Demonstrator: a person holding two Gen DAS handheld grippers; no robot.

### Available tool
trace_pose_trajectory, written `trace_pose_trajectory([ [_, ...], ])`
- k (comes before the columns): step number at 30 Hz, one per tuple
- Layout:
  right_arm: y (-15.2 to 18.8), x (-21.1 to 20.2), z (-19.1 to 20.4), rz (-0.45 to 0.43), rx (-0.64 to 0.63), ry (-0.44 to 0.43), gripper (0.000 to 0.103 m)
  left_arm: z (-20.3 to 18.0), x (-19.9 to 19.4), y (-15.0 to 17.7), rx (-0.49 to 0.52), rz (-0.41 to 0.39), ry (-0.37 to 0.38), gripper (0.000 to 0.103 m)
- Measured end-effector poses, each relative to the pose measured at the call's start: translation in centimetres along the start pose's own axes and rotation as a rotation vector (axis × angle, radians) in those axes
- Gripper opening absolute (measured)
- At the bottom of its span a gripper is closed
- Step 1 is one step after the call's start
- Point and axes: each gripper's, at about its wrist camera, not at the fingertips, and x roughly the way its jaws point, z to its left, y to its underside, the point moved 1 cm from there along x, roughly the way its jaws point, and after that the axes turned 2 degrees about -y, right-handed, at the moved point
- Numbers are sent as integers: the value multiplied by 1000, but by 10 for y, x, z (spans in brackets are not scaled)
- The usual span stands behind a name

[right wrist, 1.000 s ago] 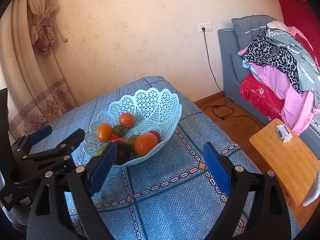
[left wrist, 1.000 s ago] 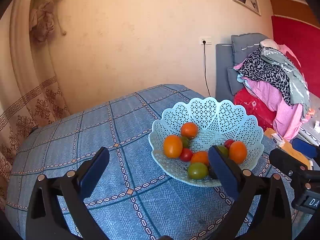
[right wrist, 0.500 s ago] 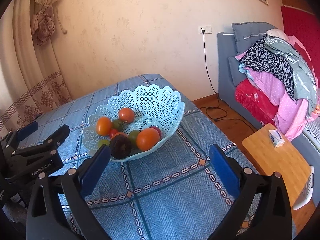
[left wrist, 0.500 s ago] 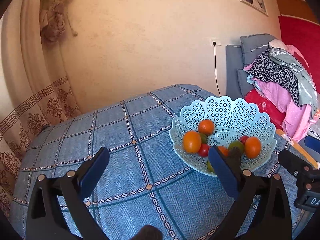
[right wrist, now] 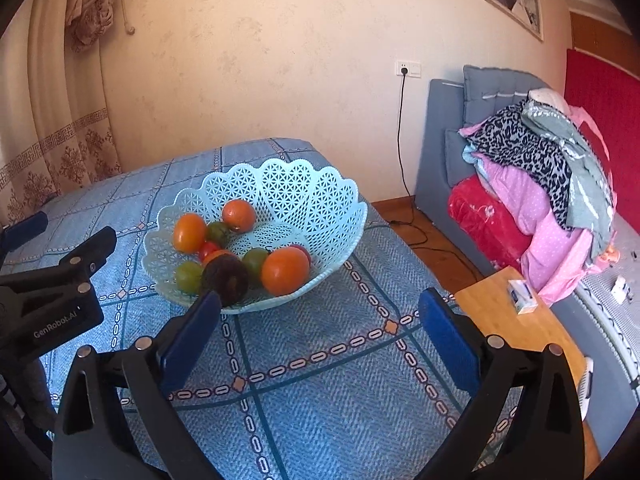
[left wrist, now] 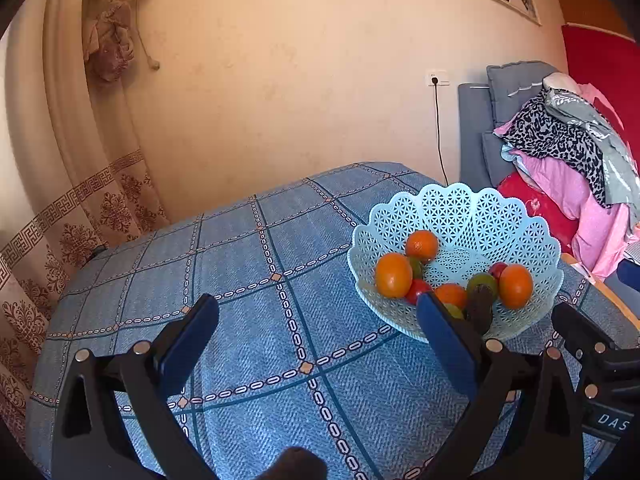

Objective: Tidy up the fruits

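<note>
A light blue lattice basket (left wrist: 472, 216) (right wrist: 320, 196) stands on the blue patterned tablecloth (left wrist: 248, 272). It holds several fruits: oranges (left wrist: 394, 275) (right wrist: 285, 271), green fruits (right wrist: 189, 277), a red one (right wrist: 208, 249) and a dark avocado (right wrist: 225, 276) (left wrist: 480, 306) at its near rim. My left gripper (left wrist: 320, 336) is open and empty, left of and short of the basket. My right gripper (right wrist: 320, 330) is open and empty, just short of the basket's near rim.
A wooden side table (right wrist: 516, 320) with a small box (right wrist: 522, 296) stands right of the table. A grey sofa with piled clothes (right wrist: 536, 168) is behind it. A curtain (left wrist: 72, 184) hangs at the left. A cable (right wrist: 400, 132) runs down the wall.
Both grippers have drawn back from the basket, which now looks farther and more to the right in the left view. The dark avocado now lies at the basket's near rim.
</note>
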Motion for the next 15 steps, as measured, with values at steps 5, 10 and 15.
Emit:
trace_pose_trajectory([
  [5, -2, 3, 1, 0, -8, 6, 100, -1, 4, 2, 5, 11, -4, 98],
  [10, -2, 10, 2, 16, -14, 11, 100, -4, 7, 4, 13, 21, -4, 98],
  [15, -1, 16, 3, 27, -15, 14, 100, -5, 10, 6, 18, 27, -6, 98],
])
